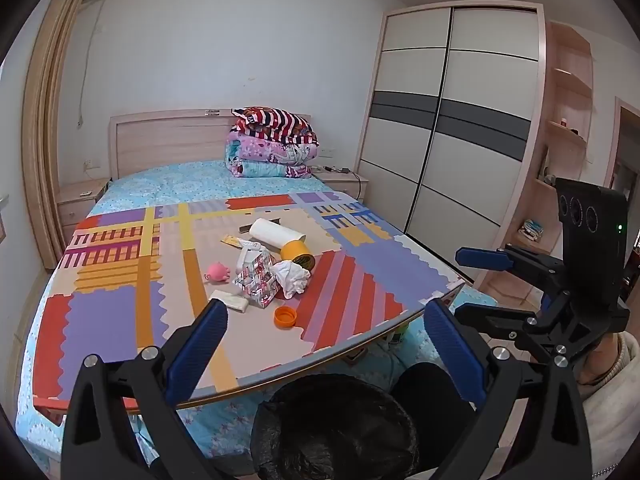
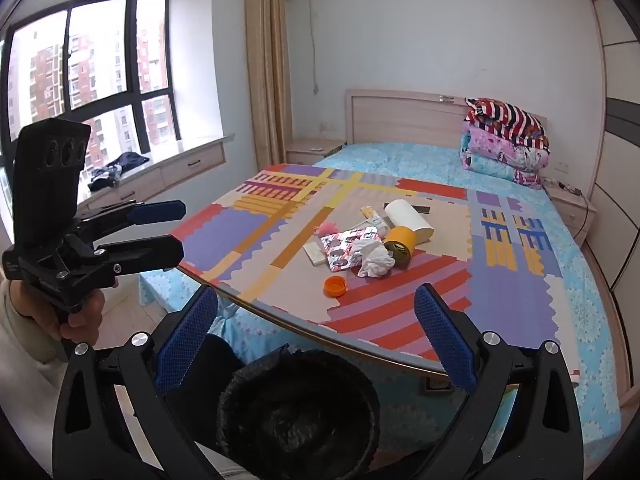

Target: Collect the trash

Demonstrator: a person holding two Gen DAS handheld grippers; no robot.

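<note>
Both the left tongs (image 1: 324,344) and right tongs (image 2: 316,332) stand apart, holding nothing, above a black-lined bin (image 2: 298,412) at the bed's foot. The trash lies clustered mid-board (image 1: 120,320) on the bed: crumpled tissue (image 1: 292,276), orange cap (image 1: 285,316), foil box (image 1: 258,280), paper roll (image 1: 276,232), tape roll (image 1: 298,256).

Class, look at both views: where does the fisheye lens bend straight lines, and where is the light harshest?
Left wrist view: the wardrobe edges bow outward and dark corners ring the frame. Right wrist view: the window is the brightest area, its bars curve, and the bin below the board is too dark to show any detail.
</note>
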